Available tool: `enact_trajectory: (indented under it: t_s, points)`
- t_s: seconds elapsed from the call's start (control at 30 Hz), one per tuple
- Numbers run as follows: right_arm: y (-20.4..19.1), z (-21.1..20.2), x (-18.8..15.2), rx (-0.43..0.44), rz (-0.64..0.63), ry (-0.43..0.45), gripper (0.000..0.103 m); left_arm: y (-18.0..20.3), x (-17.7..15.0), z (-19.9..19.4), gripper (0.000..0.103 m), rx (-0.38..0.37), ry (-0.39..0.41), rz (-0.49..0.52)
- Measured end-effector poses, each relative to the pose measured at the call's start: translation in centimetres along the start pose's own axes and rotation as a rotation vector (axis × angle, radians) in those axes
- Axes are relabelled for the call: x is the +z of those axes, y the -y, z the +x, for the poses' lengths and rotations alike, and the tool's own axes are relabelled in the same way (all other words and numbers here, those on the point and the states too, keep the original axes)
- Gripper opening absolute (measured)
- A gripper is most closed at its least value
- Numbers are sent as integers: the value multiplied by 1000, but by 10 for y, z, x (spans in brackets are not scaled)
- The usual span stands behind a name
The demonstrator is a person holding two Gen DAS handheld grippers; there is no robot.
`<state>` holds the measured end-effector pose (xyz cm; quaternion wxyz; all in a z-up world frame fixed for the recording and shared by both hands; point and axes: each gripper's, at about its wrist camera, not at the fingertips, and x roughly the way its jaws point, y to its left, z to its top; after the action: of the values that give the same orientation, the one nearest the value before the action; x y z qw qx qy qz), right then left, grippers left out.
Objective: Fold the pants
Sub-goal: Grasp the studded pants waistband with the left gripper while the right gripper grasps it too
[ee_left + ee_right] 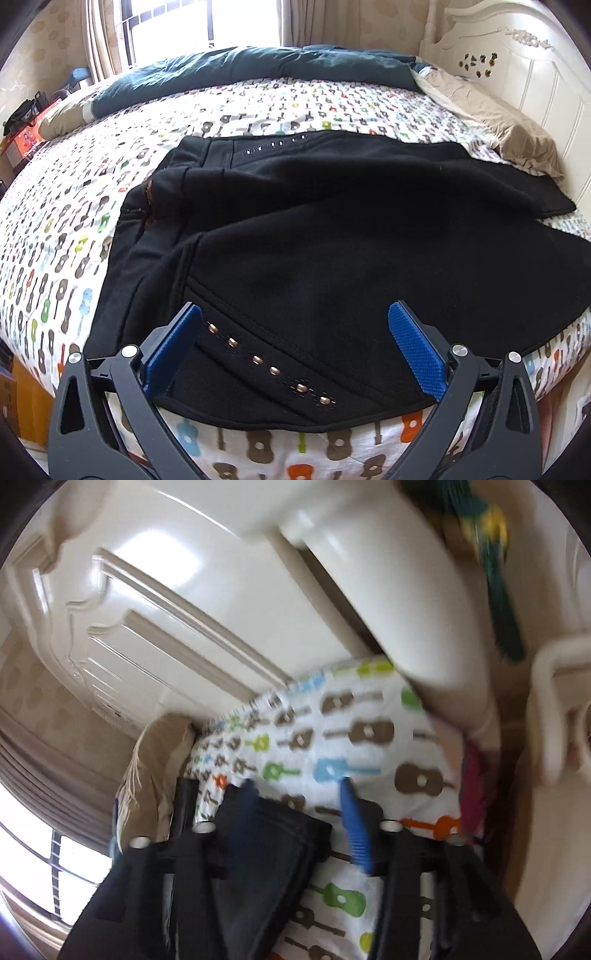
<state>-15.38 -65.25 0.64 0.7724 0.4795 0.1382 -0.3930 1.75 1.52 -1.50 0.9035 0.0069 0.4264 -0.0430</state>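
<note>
Black pants [314, 229] lie spread on a bed with a guitar-print sheet [66, 229]. A row of copper studs [266, 365] runs along the near part. My left gripper [295, 308] hovers just above that studded edge, open, with its blue pads [413, 350] wide apart and nothing pinched. The right wrist view is blurred and rolled. In it my right gripper [297, 782] stands open. A dark fold of the pants [266, 849] lies between its fingers against the left one, and the right blue pad [352, 823] is clear of the cloth.
A white headboard [535, 74] stands at the right, with a beige pillow [498, 122] under it. A dark teal blanket [258, 70] lies along the far side below the window. Boxes [22, 140] sit beside the bed at the left. The bed's near edge is right below the left gripper.
</note>
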Motion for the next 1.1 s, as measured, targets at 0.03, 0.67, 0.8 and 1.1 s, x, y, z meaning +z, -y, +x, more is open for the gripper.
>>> enact_trajectory:
  t_s: [0.03,0.67,0.8,1.1]
  points:
    - [-16,-7,-2,15,-50,21,59,-7,4,-1,101,-22,4,-8]
    - [-340,27,-285,630,-1001,-641,76,-213,144,128,101,-470,-157,-329]
    - [-373,49,-329,658,-1098,-751,76,-216,159,160,101,-514,-175,-336]
    - [-417,100,-394,698,-1251,-1004,77,-182,175,170,71,-588,-213,-163]
